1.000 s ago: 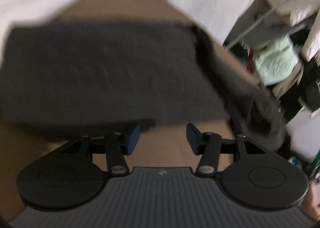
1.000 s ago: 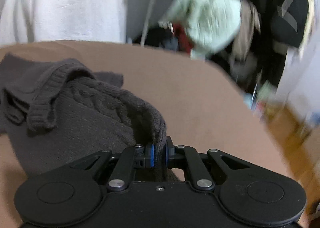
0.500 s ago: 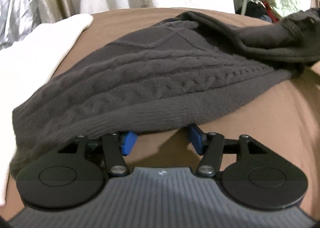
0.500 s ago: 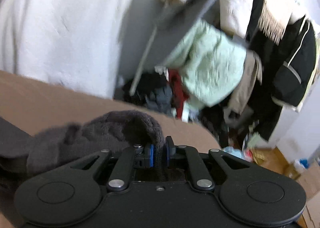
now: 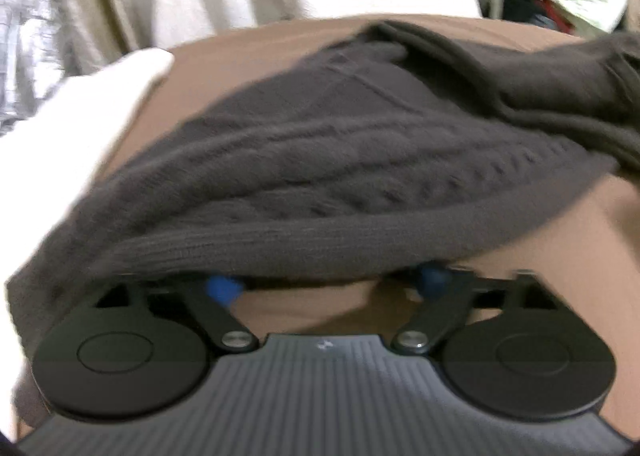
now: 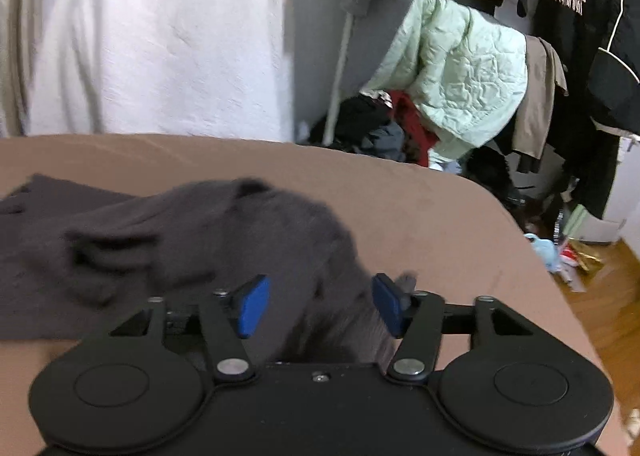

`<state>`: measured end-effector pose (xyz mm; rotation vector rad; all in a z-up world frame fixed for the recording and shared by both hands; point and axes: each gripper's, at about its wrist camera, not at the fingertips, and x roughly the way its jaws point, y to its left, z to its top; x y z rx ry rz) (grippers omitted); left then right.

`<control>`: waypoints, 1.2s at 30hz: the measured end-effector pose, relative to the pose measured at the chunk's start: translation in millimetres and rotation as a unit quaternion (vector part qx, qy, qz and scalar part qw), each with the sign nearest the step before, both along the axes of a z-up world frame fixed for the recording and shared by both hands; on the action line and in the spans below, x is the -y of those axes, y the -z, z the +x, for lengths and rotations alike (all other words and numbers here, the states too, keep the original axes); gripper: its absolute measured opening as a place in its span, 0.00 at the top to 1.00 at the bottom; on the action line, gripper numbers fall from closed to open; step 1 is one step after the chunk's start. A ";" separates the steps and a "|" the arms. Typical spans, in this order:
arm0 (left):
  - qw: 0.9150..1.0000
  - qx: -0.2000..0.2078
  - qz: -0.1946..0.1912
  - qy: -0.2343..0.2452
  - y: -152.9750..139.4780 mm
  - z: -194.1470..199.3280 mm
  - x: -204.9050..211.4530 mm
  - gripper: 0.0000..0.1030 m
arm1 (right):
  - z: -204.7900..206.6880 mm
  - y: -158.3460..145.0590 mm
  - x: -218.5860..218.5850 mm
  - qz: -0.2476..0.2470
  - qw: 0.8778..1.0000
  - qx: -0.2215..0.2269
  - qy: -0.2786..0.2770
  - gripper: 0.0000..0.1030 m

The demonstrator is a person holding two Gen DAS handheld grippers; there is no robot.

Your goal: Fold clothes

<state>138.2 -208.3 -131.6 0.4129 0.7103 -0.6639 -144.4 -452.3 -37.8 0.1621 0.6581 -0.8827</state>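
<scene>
With the right gripper (image 6: pixel 316 306) opening off the sweater (image 6: pixel 172 240), the closing left gripper (image 5: pixel 326 286), still spread, should pinch the ribbed hem (image 5: pixel 280 248) squarely near the bed's (image 6: pixel 420 216) front edge.

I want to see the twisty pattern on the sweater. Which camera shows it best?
The left wrist view: the sweater fills it, with cable-knit ridges and the ribbed hem visible, though blurred. In the right wrist view the sweater is only a bunched, blurry part lying between the right gripper's opening jaws, with no pattern readable.
</scene>
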 end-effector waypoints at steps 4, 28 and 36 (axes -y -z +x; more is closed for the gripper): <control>0.998 0.047 0.029 -0.003 -2.9 -5.1 -0.1 0.96 | -7.5 17.2 -35.3 -0.002 0.998 -0.013 -0.056 0.37; 0.978 0.173 -0.106 -0.040 -92.3 -19.2 -65.3 1.00 | 59.5 -41.3 15.0 -0.133 0.991 -0.030 0.009 0.87; 0.961 0.200 -0.158 -0.112 -146.2 -8.6 -146.4 1.00 | 14.8 -96.7 44.3 -0.163 0.985 -0.003 0.065 0.87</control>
